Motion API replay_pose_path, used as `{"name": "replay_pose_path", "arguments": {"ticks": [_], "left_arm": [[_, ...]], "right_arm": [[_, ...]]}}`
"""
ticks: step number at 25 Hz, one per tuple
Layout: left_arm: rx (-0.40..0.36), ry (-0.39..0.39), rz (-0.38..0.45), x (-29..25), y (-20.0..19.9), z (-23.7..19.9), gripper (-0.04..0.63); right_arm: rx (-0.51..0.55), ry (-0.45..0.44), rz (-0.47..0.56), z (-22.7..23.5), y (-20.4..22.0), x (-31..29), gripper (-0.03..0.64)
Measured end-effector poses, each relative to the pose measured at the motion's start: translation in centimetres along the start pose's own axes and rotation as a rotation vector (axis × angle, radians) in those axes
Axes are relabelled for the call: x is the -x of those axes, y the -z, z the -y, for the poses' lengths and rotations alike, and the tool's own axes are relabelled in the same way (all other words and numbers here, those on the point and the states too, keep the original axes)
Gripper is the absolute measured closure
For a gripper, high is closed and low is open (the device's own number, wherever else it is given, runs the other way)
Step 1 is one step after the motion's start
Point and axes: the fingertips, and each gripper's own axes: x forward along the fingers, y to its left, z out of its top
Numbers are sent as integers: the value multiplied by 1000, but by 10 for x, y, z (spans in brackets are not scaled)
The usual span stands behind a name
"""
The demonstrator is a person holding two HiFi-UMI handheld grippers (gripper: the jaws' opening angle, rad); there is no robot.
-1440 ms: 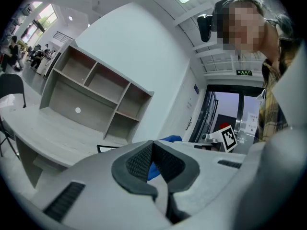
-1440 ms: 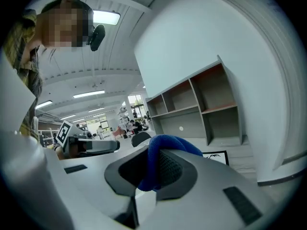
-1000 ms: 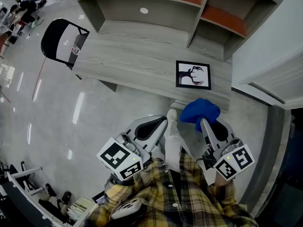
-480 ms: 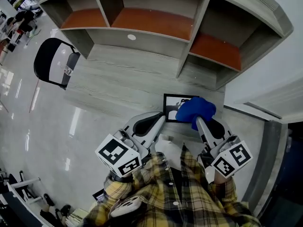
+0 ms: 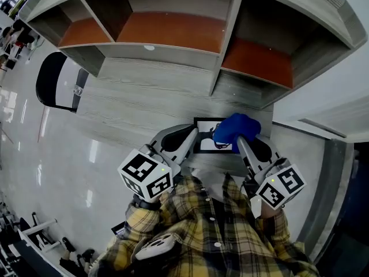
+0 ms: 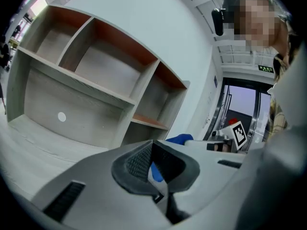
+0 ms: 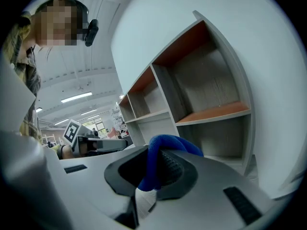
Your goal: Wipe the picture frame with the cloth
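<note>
Head view showed the frame (image 5: 209,145) lying flat on the table (image 5: 144,97), near the front edge, just ahead of the person. The blue cloth (image 5: 235,130) covered the frame's far right corner in that view; whether it pressed on the glass could not be told. The right claw (image 7: 151,171) was clamped on the cloth, a blue fold running up between its pads and bunching over the tips. It reached in from the frame's right side. The left claw (image 6: 153,169) was closed with nothing in it; the blue seen past its pads was the cloth beyond. Its tip (image 5: 193,133) sat at the frame's left edge, and contact could not be told. Behind the table stood a shelf (image 5: 173,30) with open compartments. A black chair (image 5: 55,82) stood at the table's left end.
</note>
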Motion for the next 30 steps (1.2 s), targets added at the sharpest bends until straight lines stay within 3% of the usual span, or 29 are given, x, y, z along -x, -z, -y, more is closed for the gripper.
{"name": "replay_pose_path", "arguments": {"ticks": [13,20,24,30], "left_arm": [[-32,15,-293,-62,67,-85,583],[-40,61,-501,-85,135,-125,489],[-60,107,-616,-98,173,-140,482],[-71,136,-699,-113,201,-158,480]], "right_arm": [[-120,94,-104,26,55,-35,569],[-192,98,-181,30,100,-49,569],[-225,102,-217,32,121,-54,569],[-251,100,-239,37,142,-67,569]]}}
